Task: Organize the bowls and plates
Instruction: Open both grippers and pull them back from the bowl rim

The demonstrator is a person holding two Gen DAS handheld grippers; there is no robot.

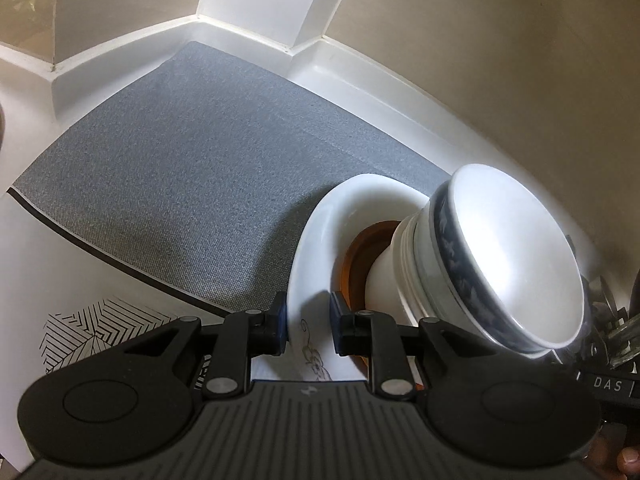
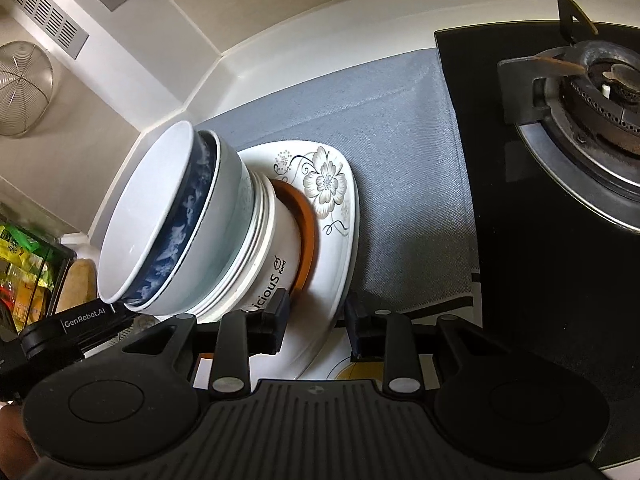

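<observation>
A white square plate with a flower print (image 1: 316, 240) (image 2: 332, 240) carries a stack over the grey mat. On it lies an orange-brown plate (image 1: 352, 256) (image 2: 310, 232), then a white lettered bowl (image 2: 276, 256) and several nested bowls, the top ones with a dark blue band (image 1: 520, 264) (image 2: 160, 216). My left gripper (image 1: 309, 330) is shut on the plate's rim on one side. My right gripper (image 2: 318, 326) clamps the opposite rim, one finger above and one below. I cannot tell whether the plate rests on the mat.
The grey mat (image 1: 180, 160) (image 2: 400, 160) covers a white counter in a wall corner. A black glass gas stove (image 2: 560, 220) with a burner (image 2: 608, 92) borders the mat on the right. A wire strainer (image 2: 20, 88) hangs at the left. Packets sit at the far left (image 2: 16, 256).
</observation>
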